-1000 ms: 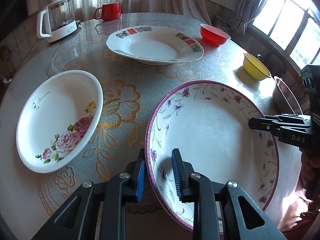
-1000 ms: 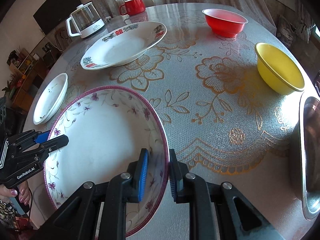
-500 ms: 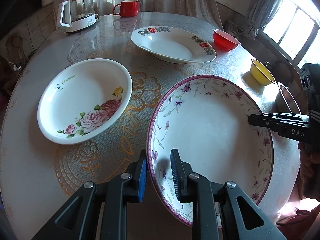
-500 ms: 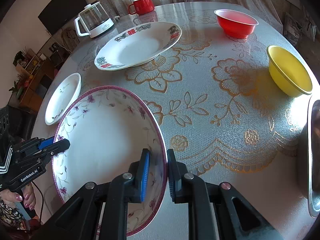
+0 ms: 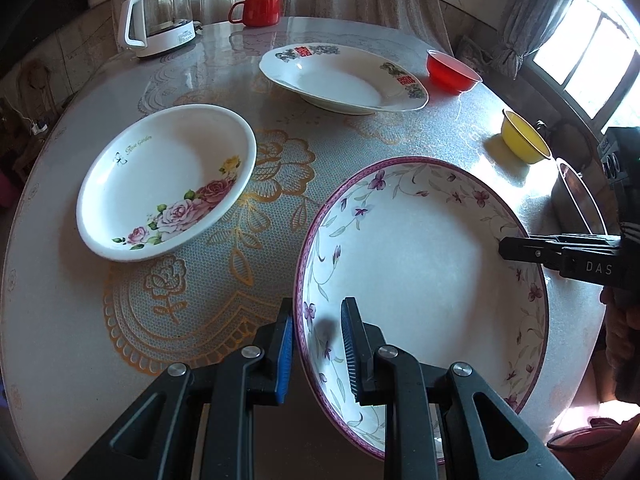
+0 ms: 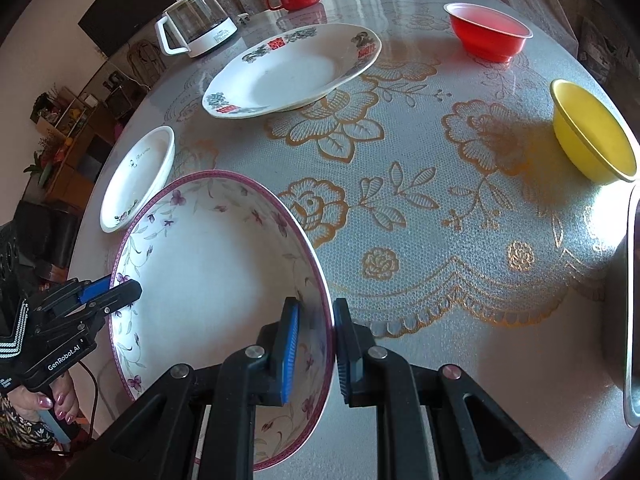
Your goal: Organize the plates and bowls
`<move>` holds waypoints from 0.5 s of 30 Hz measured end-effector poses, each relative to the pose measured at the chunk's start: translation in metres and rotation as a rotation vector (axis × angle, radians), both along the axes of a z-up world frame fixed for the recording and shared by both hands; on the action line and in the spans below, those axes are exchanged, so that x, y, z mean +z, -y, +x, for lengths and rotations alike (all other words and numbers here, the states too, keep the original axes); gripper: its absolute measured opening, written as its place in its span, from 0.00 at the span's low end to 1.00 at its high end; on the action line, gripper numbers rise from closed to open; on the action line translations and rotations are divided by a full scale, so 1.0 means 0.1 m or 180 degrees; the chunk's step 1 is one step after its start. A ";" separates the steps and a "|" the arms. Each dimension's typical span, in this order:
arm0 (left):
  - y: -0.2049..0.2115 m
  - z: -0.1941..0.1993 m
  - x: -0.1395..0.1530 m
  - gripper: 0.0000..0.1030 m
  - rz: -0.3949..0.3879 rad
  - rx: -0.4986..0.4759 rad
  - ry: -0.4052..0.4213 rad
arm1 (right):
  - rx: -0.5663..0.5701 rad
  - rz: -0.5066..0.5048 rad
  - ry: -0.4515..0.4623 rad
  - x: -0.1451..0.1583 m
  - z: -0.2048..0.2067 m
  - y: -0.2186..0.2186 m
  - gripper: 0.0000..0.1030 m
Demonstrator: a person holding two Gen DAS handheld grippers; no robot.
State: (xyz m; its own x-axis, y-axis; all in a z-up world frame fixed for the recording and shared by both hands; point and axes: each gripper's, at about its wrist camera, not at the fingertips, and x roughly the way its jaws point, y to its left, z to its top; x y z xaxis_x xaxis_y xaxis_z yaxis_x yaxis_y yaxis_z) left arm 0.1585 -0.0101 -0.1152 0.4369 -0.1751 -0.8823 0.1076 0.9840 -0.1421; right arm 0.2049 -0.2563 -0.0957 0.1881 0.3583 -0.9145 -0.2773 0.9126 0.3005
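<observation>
A large bowl with a purple rim and small violet flowers (image 5: 420,240) (image 6: 208,264) is held above the table's near edge by both grippers. My left gripper (image 5: 316,344) is shut on its left rim, one pad outside and one inside. My right gripper (image 6: 314,340) is shut on the opposite rim; it also shows as black fingers (image 5: 532,250) at the right of the left wrist view. A rose-patterned plate (image 5: 168,180) (image 6: 140,176) lies to the left. A wide plate with red characters (image 5: 344,76) (image 6: 292,68) sits farther back.
A red bowl (image 6: 490,36) and a yellow bowl (image 6: 592,136) stand on the right side of the round lace-patterned table (image 6: 420,208). A glass kettle (image 5: 158,16) and a red mug (image 5: 260,9) stand at the far edge. A steel basin (image 6: 634,296) lies at the right edge.
The view has drawn back and up: the held bowl sits a little higher above the table, and the rose plate and far plate now show farther from the grippers. Both grips are unchanged.
</observation>
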 end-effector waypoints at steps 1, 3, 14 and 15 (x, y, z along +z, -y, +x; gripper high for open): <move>0.05 0.01 -0.01 0.22 -0.0012 -0.0033 -0.0020 | -0.0031 -0.0016 -0.0009 -0.01 -0.01 0.04 0.16; 0.14 0.02 -0.04 0.22 -0.0034 -0.0114 -0.0048 | -0.0122 -0.0051 -0.0017 -0.03 -0.01 0.14 0.16; 0.22 0.01 -0.03 0.22 -0.0046 -0.0232 -0.0077 | -0.0285 -0.0164 0.0046 -0.03 -0.05 0.26 0.25; 0.23 0.01 -0.03 0.22 -0.0030 -0.0234 -0.0073 | -0.0272 -0.0157 0.0057 -0.03 -0.06 0.25 0.27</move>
